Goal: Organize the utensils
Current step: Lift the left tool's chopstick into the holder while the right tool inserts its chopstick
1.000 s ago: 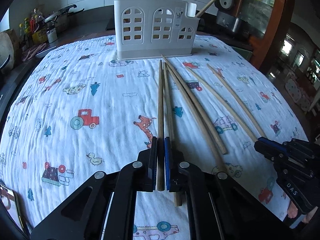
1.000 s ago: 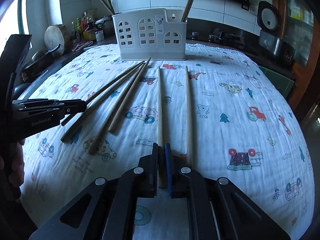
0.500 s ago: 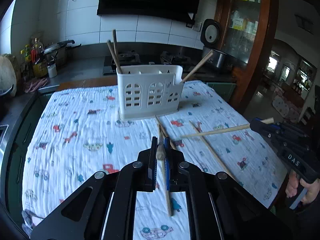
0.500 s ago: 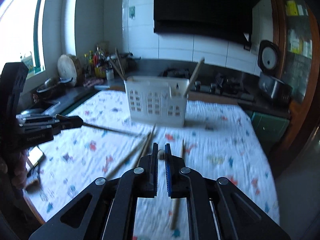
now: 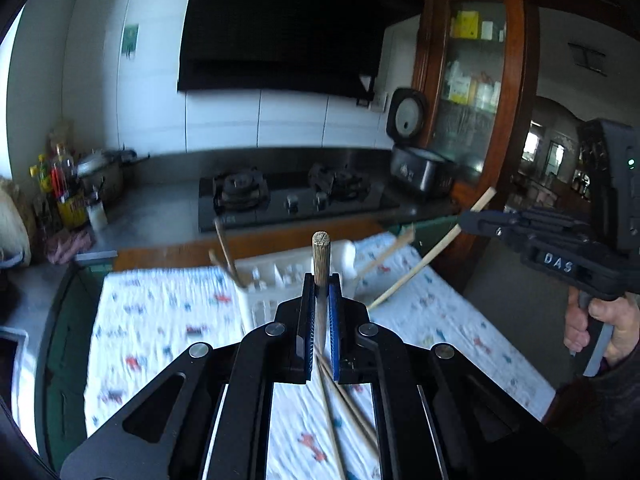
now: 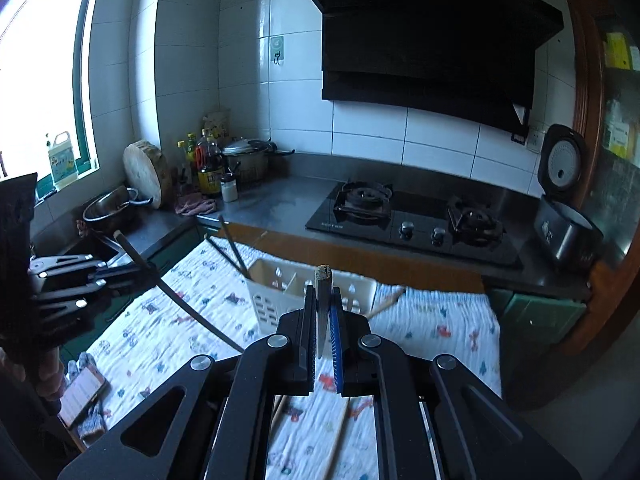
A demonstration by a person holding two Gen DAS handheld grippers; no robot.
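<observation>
Left wrist view: the left gripper (image 5: 321,308) fills the lower half of the frame, its jaws nearly together and clamped on a wooden chopstick (image 5: 321,258) whose blunt cut end points toward the camera above the blue pads. Behind it a white slotted utensil holder (image 5: 280,276) stands on a white cloth printed with small cartoon vehicles and animals (image 5: 160,320). Chopsticks lean out of the holder's left end (image 5: 226,250), and another leans out to its right (image 5: 390,250). Three more chopsticks (image 5: 344,408) lie on the cloth below the gripper. At the right edge a person's hand (image 5: 600,328) holds the right gripper (image 5: 466,218), clamped on a pale chopstick (image 5: 424,260) that slants down to the left above the cloth. A black gas hob (image 5: 288,196) and an open rice cooker (image 5: 420,164) sit on the counter behind.

Right wrist view: the right gripper (image 6: 323,312) is closed narrowly on a chopstick (image 6: 323,280), end-on to the camera. The utensil holder (image 6: 280,284) stands just beyond, its inner dividers visible, with dark chopsticks (image 6: 232,248) leaning from its left compartment. At the left edge the left gripper (image 6: 150,270) grips a dark chopstick (image 6: 184,304) slanting down to the right over the cloth (image 6: 440,328). Loose chopsticks (image 6: 336,440) lie beneath the gripper. A phone (image 6: 82,396) rests at the cloth's left edge.
</observation>
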